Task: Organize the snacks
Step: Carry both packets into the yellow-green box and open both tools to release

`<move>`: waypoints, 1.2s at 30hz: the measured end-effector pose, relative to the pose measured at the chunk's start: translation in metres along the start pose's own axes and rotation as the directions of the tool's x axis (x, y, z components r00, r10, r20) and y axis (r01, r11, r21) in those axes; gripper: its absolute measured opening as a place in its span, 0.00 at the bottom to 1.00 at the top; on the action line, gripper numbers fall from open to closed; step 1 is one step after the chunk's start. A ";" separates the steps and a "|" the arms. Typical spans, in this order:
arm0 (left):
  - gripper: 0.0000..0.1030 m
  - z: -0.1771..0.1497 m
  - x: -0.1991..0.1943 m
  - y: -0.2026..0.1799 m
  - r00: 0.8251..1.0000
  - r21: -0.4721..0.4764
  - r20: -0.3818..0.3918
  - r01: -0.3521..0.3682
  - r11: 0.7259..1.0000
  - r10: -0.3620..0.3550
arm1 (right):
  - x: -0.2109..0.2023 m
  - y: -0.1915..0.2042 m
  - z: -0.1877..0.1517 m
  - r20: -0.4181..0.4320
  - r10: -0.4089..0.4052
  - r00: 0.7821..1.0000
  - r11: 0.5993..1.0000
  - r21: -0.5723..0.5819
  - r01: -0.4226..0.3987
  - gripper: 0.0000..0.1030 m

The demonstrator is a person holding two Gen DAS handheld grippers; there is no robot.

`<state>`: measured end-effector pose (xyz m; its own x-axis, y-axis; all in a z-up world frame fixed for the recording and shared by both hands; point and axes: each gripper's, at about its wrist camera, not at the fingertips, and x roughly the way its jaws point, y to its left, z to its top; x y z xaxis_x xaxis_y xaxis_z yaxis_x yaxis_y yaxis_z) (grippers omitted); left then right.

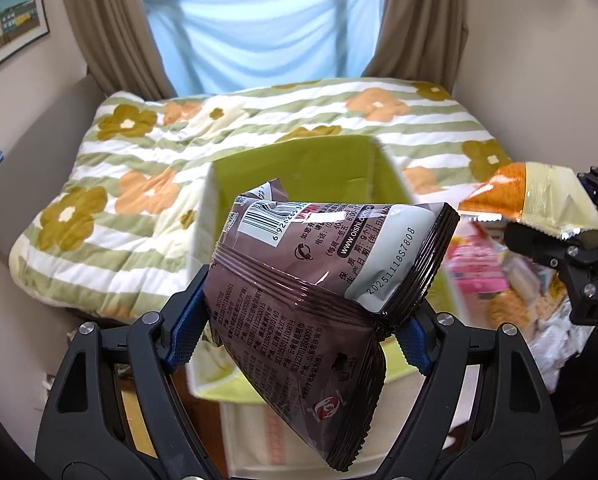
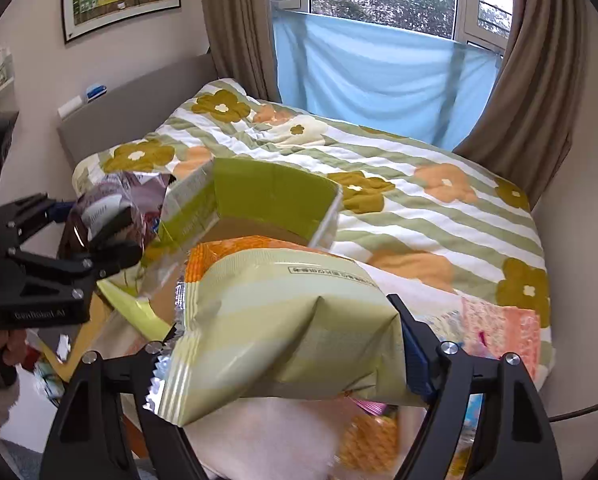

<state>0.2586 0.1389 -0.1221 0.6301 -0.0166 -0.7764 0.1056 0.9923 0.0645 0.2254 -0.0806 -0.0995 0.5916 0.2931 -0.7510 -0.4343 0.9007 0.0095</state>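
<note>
I have a brown bag [image 1: 299, 280] pinched in the left claw [image 1: 299, 324], its blue pads pressed into both sides, and a pale green bag [image 2: 283, 328] with an orange end pinched in the right claw [image 2: 287, 344]. Both bags hang in the air in front of the green box [image 1: 299, 160], which stands open at the near edge of the bed [image 1: 99, 208]; one brown pack already seems to lie inside. I judge this the carrying step: two snacks lifted and on their way to the box. Next I need to bring each bag over the open top and spread the claw only once it is clear of the rim, one claw at a time, since the two sit close together and could knock. A loose pile of other snacks [image 1: 499, 280] lies to the right below, still unsorted. The box walls look light and may tip if a bag drags on them.
</note>
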 end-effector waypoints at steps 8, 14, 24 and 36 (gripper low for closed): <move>0.76 -0.004 0.068 0.036 0.989 0.046 -0.124 0.085 0.995 -0.079 | 0.057 0.034 0.035 -0.076 0.034 0.997 0.987 0.159 -0.022 0.76; 0.76 -0.016 0.098 0.030 0.974 0.077 -0.190 0.138 0.987 -0.121 | 0.083 0.048 0.039 -0.128 0.038 0.991 0.976 0.218 -0.009 0.76; 0.79 -0.030 0.133 0.016 0.958 0.063 -0.250 0.160 0.985 -0.140 | 0.100 0.044 0.033 -0.156 0.056 0.986 0.967 0.254 -0.015 0.76; 0.99 -0.045 0.113 0.013 0.965 0.019 -0.233 0.127 0.992 -0.119 | 0.109 0.032 0.027 -0.161 0.082 0.984 0.968 0.246 -0.041 0.76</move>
<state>0.2964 0.1550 -0.2369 0.4163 -0.1053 -0.9031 0.1993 0.9797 -0.0224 0.2949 -0.0113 -0.1632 0.4368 0.3110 -0.8441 -0.2773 0.9392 0.2026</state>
